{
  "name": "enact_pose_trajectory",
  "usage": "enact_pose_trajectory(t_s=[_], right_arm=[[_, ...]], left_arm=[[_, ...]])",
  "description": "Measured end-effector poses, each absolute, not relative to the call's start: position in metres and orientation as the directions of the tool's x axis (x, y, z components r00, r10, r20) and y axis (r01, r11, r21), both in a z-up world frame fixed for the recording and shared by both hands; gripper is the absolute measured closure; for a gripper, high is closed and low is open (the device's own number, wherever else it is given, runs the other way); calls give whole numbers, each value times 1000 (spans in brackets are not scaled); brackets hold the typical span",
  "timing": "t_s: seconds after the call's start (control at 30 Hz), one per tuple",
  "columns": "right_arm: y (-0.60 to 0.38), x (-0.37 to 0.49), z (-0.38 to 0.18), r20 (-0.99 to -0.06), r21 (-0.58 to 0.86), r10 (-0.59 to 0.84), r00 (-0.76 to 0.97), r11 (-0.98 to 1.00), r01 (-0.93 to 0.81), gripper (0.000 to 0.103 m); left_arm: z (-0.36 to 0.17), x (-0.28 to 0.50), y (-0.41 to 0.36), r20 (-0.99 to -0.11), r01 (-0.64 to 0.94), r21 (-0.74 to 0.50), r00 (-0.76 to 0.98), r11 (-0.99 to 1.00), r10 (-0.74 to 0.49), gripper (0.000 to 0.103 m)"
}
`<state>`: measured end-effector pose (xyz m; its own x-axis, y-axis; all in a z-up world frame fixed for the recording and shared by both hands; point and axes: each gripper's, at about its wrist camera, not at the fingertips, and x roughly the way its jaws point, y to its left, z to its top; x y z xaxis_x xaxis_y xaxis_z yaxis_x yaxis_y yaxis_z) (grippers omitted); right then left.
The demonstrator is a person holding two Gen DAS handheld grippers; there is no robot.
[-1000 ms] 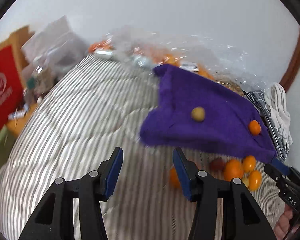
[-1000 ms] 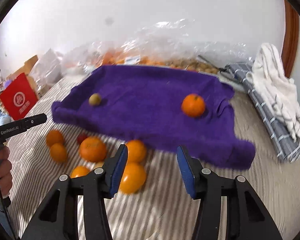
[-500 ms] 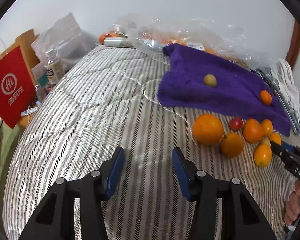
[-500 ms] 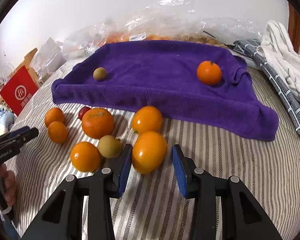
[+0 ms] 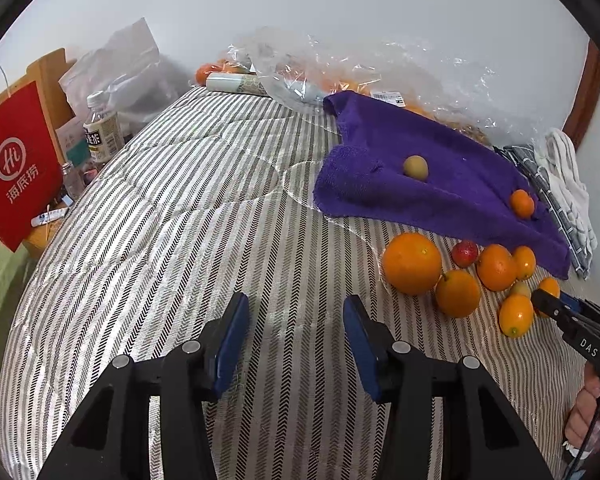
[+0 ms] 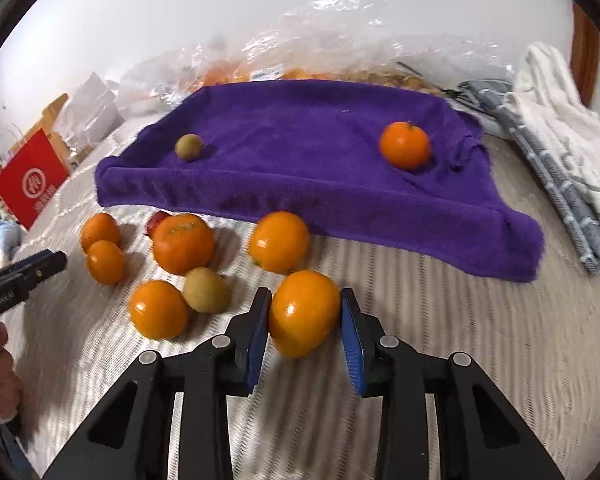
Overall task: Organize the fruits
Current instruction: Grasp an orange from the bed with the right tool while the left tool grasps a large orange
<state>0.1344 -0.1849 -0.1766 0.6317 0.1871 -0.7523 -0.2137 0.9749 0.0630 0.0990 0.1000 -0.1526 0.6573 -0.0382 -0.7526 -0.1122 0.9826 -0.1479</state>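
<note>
A purple towel lies on the striped bed with a small kiwi and a tangerine on it. Several oranges, a red fruit and a kiwi lie in front of the towel. My right gripper has its jaws around an orange, the pads at its sides; it shows at the right edge of the left wrist view. My left gripper is open and empty over bare bedding, left of a large orange.
Clear plastic bags with more fruit lie behind the towel. A red paper bag and a bottle stand off the bed's left side. Folded grey and white cloths lie at the right.
My right gripper has moved forward and narrowed around the orange. My left gripper has pulled back and swung left, so the fruit pile now lies to its right.
</note>
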Motion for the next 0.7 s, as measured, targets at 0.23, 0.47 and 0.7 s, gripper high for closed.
enact_pose_trajectory(t_s=[0.23,0.47,0.7], right_arm=[[-226,124,-175,-719,25,123,684,988,-152,69],[-252,124,-179,-711,87,153,687,988,-129,69],[-255,120,-176,-699,119,177,693,984,-132,69]], left_arm=[[-151,96,96,-745,-63,-206,657,977,-115,57],[-150,113,53,-798,46,-103,592,994,-110,57],[-152,138,33,-787,36,-100,608,994,-101,56]])
